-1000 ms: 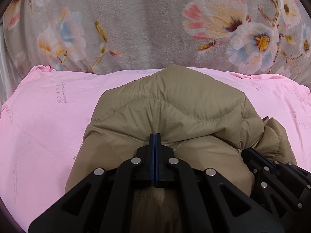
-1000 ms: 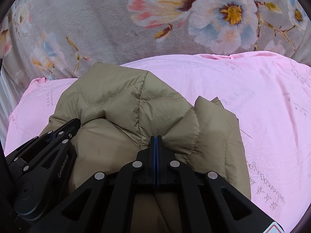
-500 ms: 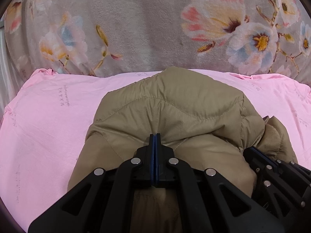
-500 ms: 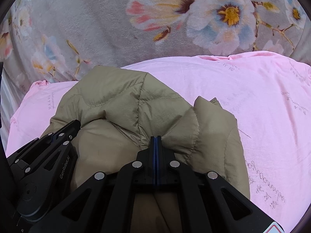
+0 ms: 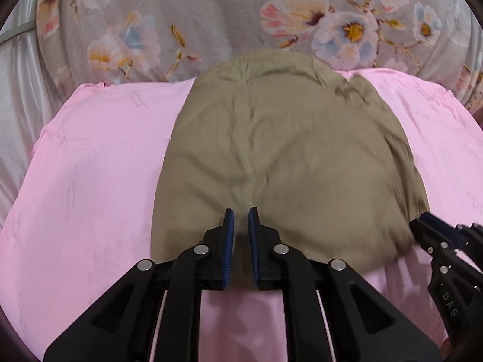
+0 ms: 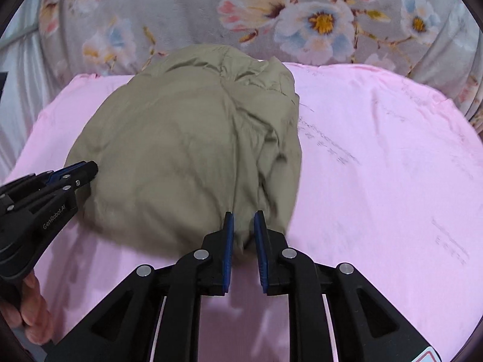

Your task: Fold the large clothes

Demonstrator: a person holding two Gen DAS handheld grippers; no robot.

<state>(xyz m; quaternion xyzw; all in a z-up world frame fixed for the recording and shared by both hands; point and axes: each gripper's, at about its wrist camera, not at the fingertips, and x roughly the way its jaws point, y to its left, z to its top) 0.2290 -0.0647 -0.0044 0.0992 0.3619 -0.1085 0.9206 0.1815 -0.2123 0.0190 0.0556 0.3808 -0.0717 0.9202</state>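
The left gripper point(image 5: 240, 215) has its jaws a little apart and opening; the near edge of the tan jacket point(image 5: 280, 157) lies in the gap, and the blue pads point(image 5: 230, 241) no longer pinch it. The right gripper point(image 6: 241, 218) is the same: jaws slightly parted and opening, with a bunched corner of the jacket's near edge between them, not squeezed.

Just ahead of both pairs of jaws, the jacket lies folded into a rounded bundle on a pink sheet point(image 5: 84, 181). Its far edge reaches the flowered grey blanket point(image 5: 211, 15) beyond the sheet. In the left wrist view the right gripper's tips sit to the right of the jaws, at the jacket's near right corner. In the right wrist view the left gripper sits to the left of the jaws, against the jacket's left side, with a person's fingers point(image 6: 33, 310) behind it.
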